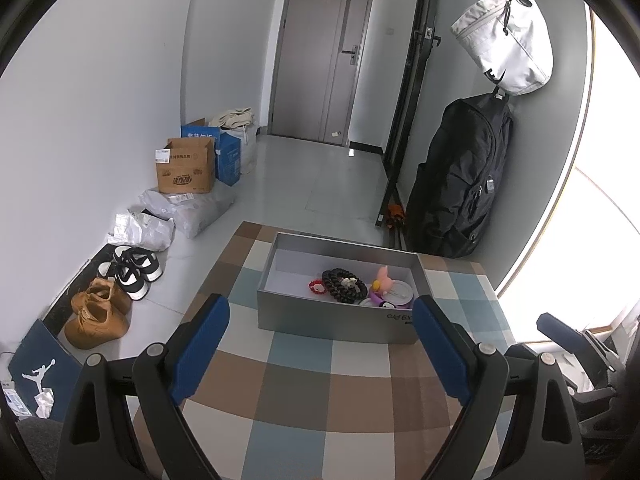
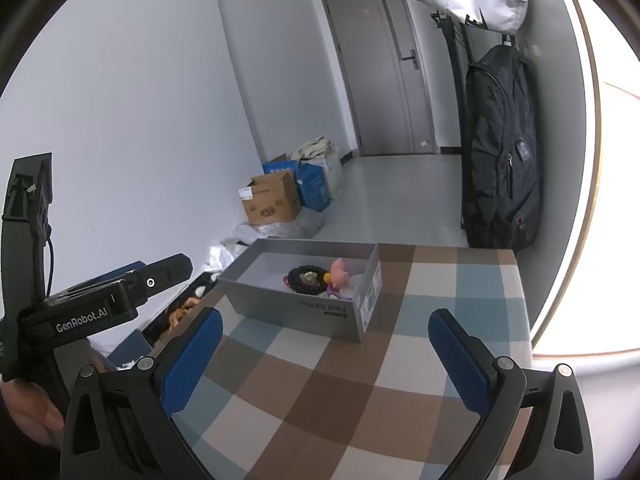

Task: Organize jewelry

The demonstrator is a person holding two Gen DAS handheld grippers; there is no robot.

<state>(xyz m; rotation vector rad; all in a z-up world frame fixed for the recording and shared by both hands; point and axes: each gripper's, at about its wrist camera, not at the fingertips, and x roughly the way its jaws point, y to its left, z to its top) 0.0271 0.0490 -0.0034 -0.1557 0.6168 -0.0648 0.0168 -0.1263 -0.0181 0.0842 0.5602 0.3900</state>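
Two claws, left claw (image 1: pixel 320 344) and right claw (image 2: pixel 326 356), wide open, empty, over checkered surface (image 1: pixel 304 392). Jewelry (image 1: pixel 345 285) heaped in grey box (image 1: pixel 336 326). Risk: tangled beads drag neighbours out; box slides when nudged.

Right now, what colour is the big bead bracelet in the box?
Black; the bead bracelet shows best in the left wrist view, inside the grey box.

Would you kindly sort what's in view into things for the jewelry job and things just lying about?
For the job: grey box, black bead bracelet, red bracelet, pink charm.
Lying about: cardboard box, tan boots, black backpack, white bag.
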